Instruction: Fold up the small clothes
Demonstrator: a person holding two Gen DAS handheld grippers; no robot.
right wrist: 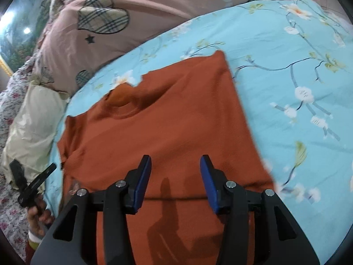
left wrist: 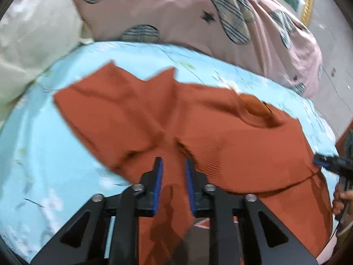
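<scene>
A rust-orange knit top (left wrist: 198, 128) lies spread on a light blue flowered sheet (left wrist: 44, 154), neckline away from me, with one sleeve folded in over the body. My left gripper (left wrist: 173, 165) hovers just above its near edge, jaws apart with nothing between them. In the right wrist view the same top (right wrist: 176, 121) fills the middle, and my right gripper (right wrist: 175, 163) is open and empty above its lower part. The right gripper's tip (left wrist: 331, 162) shows at the top's right edge in the left wrist view; the left gripper (right wrist: 33, 187) shows at the far left in the right wrist view.
A pink duvet with plaid patches (left wrist: 176, 11) is heaped behind the sheet. A cream pillow (left wrist: 33, 33) lies at the left. A flowered bedspread (right wrist: 11, 132) borders the left in the right wrist view. The blue sheet (right wrist: 297, 88) extends to the right.
</scene>
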